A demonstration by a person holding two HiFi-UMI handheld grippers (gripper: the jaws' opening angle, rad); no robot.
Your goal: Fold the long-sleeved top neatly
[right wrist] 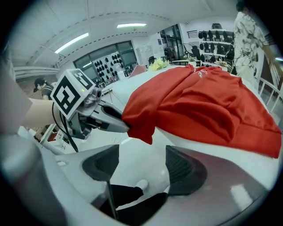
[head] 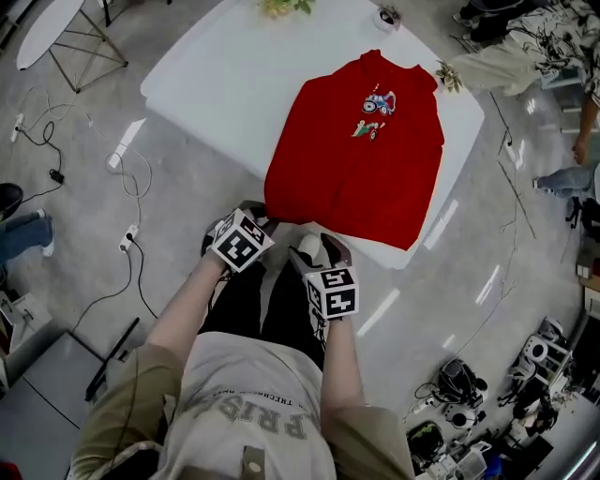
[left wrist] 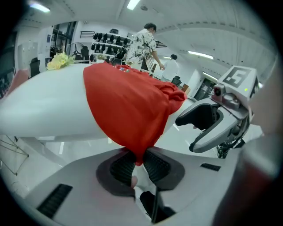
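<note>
A red long-sleeved top (head: 361, 150) with a small cartoon print lies flat on the white table (head: 225, 84), its hem hanging over the near edge. My left gripper (head: 259, 216) is shut on the hem's near left corner; in the left gripper view the red cloth (left wrist: 128, 106) is pinched between the ribbed pads (left wrist: 121, 165). My right gripper (head: 319, 247) hovers just to its right at the table's edge, open. In the right gripper view nothing lies between its jaws (right wrist: 141, 165), and the red hem (right wrist: 203, 101) hangs just ahead, with the left gripper (right wrist: 101, 117) holding the corner.
Yellow flowers (head: 284, 7) and a small round object (head: 385, 16) sit at the table's far edge. Cables (head: 131, 187) trail on the floor at left beside a folding stand (head: 66, 33). A person in a patterned shirt (left wrist: 143, 42) stands beyond the table. Equipment (head: 459, 384) clutters the floor at right.
</note>
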